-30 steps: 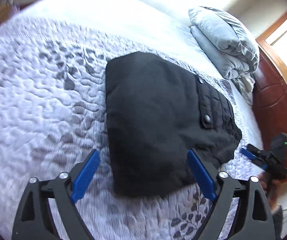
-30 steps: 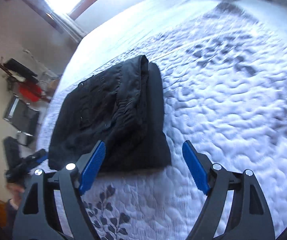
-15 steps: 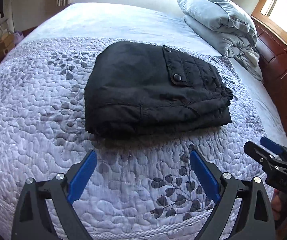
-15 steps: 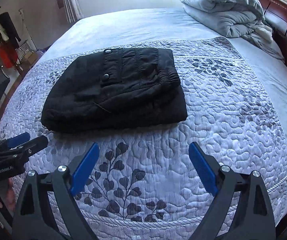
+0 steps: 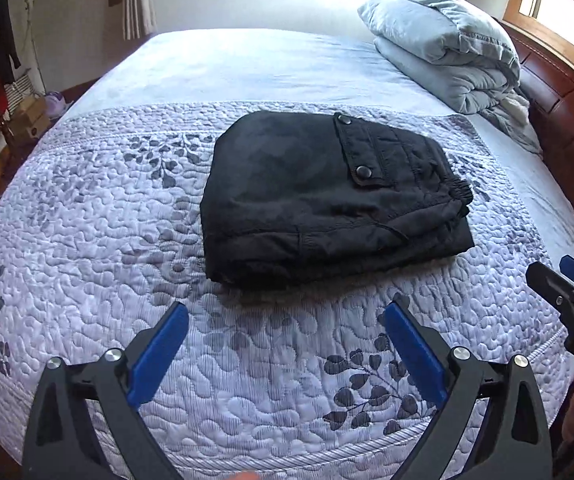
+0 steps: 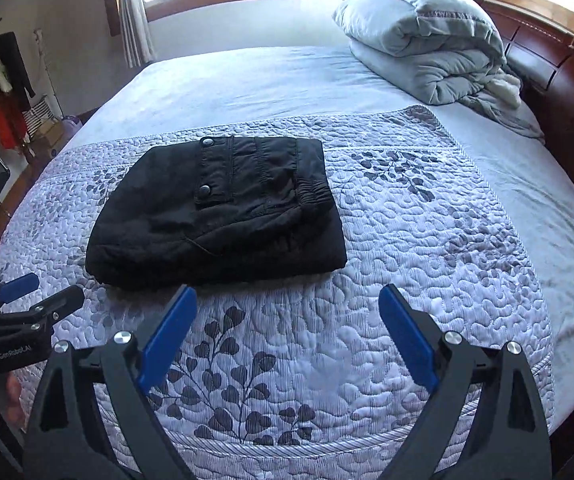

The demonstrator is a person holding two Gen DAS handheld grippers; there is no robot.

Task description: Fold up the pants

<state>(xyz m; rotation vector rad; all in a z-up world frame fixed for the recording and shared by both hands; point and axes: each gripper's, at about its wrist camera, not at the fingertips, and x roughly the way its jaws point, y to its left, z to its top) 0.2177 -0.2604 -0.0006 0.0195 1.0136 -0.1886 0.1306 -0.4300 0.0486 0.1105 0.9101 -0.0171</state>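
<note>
Pants (image 5: 327, 200): black, folded flat, centre frame on quilt (image 5: 87, 240). Left gripper (image 5: 285, 318): fingers wide after just opening, nothing between, short of pants. Right gripper (image 6: 287, 300): likewise. Duvet (image 6: 423, 40): bundled, upper right.

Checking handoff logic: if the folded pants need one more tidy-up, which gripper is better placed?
Right, marginally. The black pants near edge lies just ahead of the right gripper, by its left finger. The left gripper sits slightly farther back. Both are open, holding nothing.
</note>
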